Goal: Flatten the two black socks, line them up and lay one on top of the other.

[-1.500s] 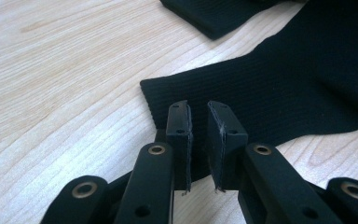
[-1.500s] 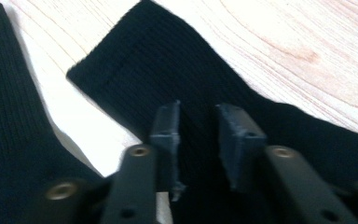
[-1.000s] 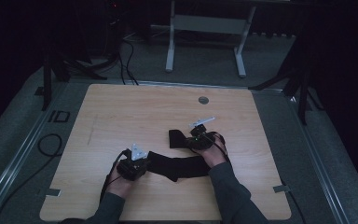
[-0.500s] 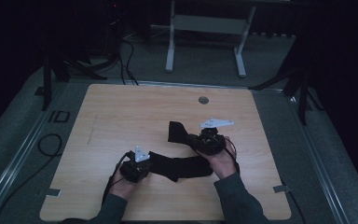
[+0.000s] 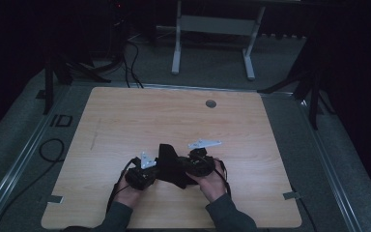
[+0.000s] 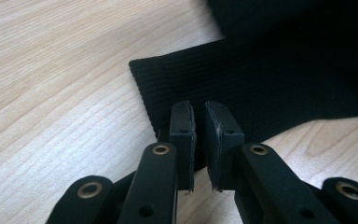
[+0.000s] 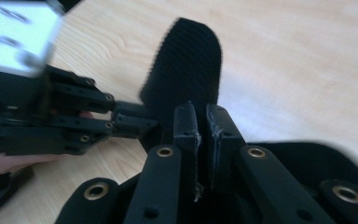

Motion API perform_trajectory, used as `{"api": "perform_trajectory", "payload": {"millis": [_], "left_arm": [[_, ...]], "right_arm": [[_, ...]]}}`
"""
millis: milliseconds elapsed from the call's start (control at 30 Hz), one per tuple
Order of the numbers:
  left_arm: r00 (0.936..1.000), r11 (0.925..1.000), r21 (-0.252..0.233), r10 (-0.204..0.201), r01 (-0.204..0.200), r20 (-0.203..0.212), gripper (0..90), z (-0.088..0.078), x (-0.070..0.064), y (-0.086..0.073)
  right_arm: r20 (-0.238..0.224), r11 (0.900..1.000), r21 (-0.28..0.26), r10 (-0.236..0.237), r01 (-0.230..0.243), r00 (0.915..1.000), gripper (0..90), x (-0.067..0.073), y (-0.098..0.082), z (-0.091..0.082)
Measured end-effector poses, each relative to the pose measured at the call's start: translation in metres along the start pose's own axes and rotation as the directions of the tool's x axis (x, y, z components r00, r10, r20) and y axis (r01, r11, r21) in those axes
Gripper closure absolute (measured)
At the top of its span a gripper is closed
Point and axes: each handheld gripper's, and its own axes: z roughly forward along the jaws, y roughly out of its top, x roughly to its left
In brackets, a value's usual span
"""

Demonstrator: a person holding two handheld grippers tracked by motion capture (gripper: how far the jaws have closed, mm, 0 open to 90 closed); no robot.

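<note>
The right gripper [image 5: 189, 166], clamped on one end of the black knit band [image 5: 170, 166], has swung toward the left gripper [image 5: 147, 175], itself pinching the other end, so the fold looks nearly closed.

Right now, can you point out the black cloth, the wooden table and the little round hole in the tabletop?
black cloth [image 6: 261, 84], left gripper view, its ribbed flat part.
wooden table [image 5: 140, 116], high view, bare top.
round hole [image 5: 211, 103], high view, its middle.
</note>
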Motion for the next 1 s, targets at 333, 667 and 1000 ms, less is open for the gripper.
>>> {"api": "perform_trajectory", "payload": {"millis": [333,667,1000], "left_arm": [[0.9990,0.9986,-0.029,-0.044,0.044,0.010,82.3,-0.010,0.009,0.001],[0.9901,0.9869,-0.086,-0.139,0.136,-0.021,83.7,-0.026,0.029,-0.002],[0.9900,0.9867,-0.087,-0.139,0.137,-0.022,83.7,-0.026,0.029,-0.001]], "right_arm": [[-0.012,0.996,0.048,0.069,-0.069,0.9975,83.2,0.000,-0.014,0.025],[-0.058,0.996,0.054,0.070,-0.067,0.9958,83.0,0.005,-0.020,0.032],[-0.124,0.998,0.023,0.055,-0.052,0.9908,82.5,0.009,-0.022,0.025]]}}
